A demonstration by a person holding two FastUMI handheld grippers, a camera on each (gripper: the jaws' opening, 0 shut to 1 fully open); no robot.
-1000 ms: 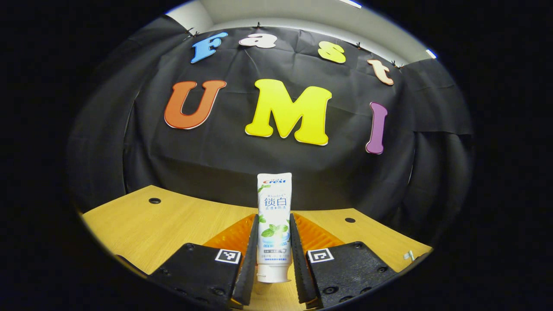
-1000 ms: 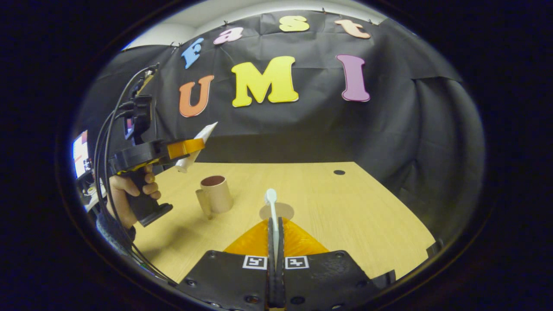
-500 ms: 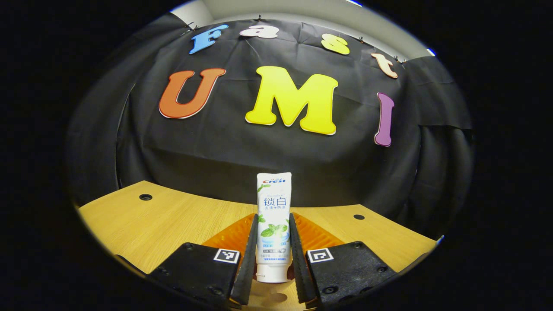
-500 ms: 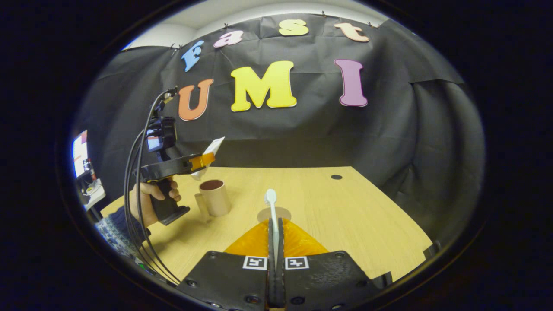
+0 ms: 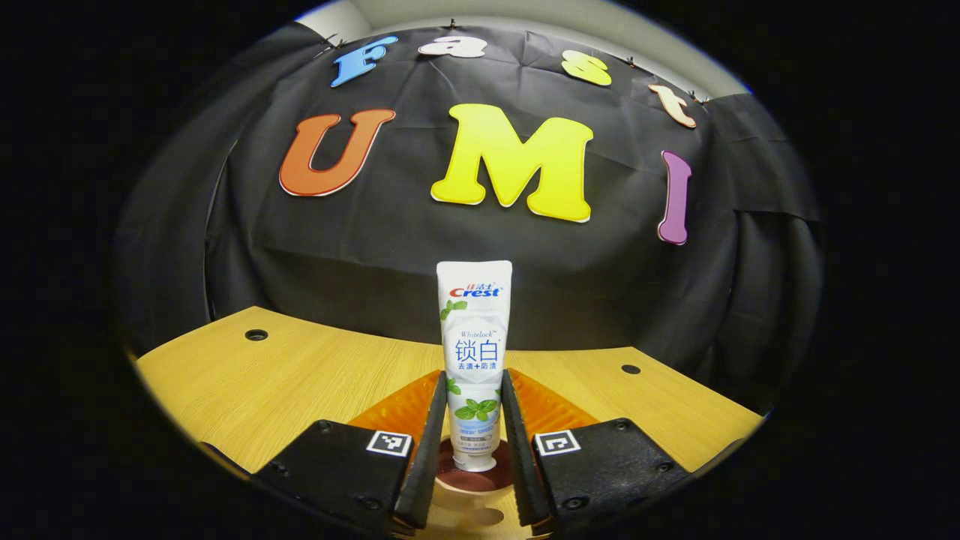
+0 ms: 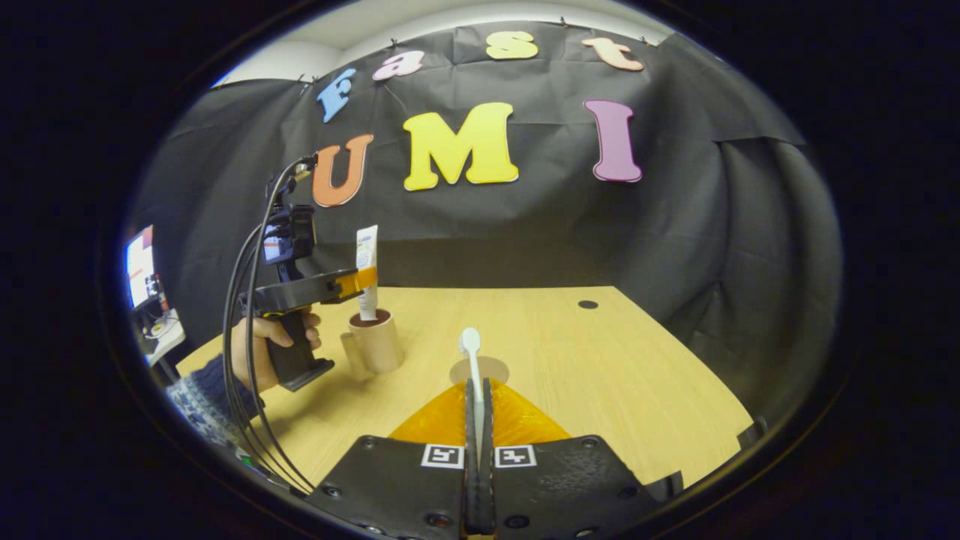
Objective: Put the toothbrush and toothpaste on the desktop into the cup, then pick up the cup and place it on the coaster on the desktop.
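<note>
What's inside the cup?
The toothpaste stands cap-down in the cup, held by the left gripper. Its cap end shows inside; the cup's bottom is hidden.

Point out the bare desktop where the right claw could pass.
Bare desktop runs right of the coaster to the far hole. It is crowded at left, where the left claw holds the toothpaste upright into the cup.

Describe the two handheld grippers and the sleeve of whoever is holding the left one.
Both the left gripper and the right gripper have black textured bodies carrying square black-and-white tags. Seen from the right gripper view, the left has a black pistol handle and looping black cables. The sleeve is blue-and-white patterned knit.
</note>
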